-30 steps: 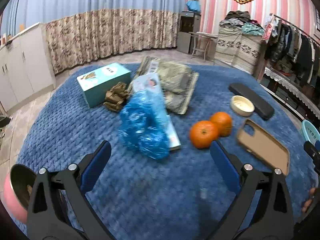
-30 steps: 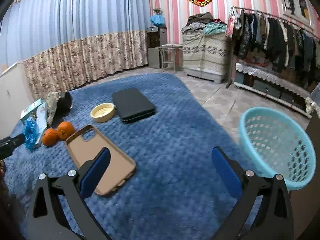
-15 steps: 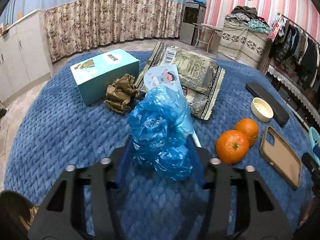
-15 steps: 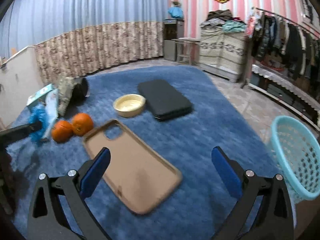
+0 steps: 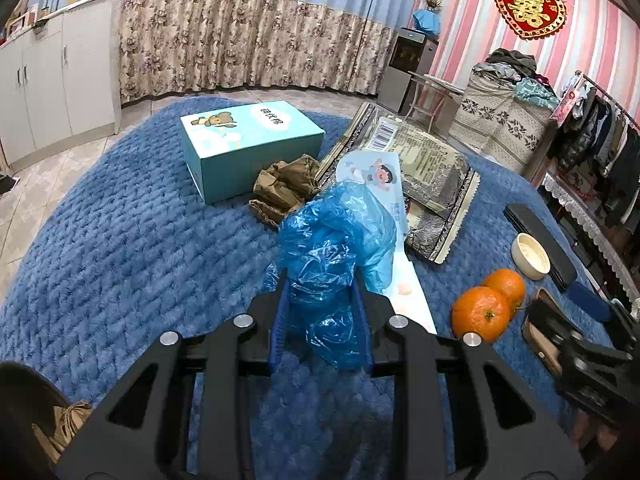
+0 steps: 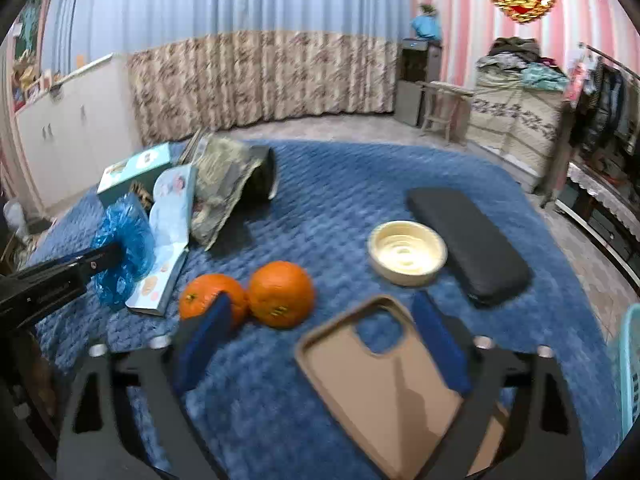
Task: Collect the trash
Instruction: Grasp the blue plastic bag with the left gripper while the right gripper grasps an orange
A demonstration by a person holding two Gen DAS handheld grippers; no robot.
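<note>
A crumpled blue plastic bag [image 5: 332, 240] lies on the blue carpet [image 5: 120, 260], partly on a pale baby-print pack [image 5: 376, 168]. My left gripper [image 5: 320, 312] is closing on the bag's near end, and both blue pads press into it. From the right wrist view the bag [image 6: 124, 232] bulges past that gripper's tip [image 6: 96, 260]. My right gripper [image 6: 320, 308] is closing too, its pads apart above a tan phone case [image 6: 380, 392] and not gripping it. Crumpled brown paper [image 5: 284, 188] and a flattened printed wrapper [image 5: 432, 168] lie behind the bag.
Two oranges [image 6: 280, 292] sit just left of the phone case. A cream bowl [image 6: 406, 252] and a black flat case [image 6: 468, 240] lie beyond it. A teal box [image 5: 248, 140] stands at the back left. A light blue basket [image 6: 630, 360] shows at the right edge.
My left gripper moved forward around the blue bag and closed on it. My right gripper swung left from the basket to over the phone case, and its jaws began to narrow.
</note>
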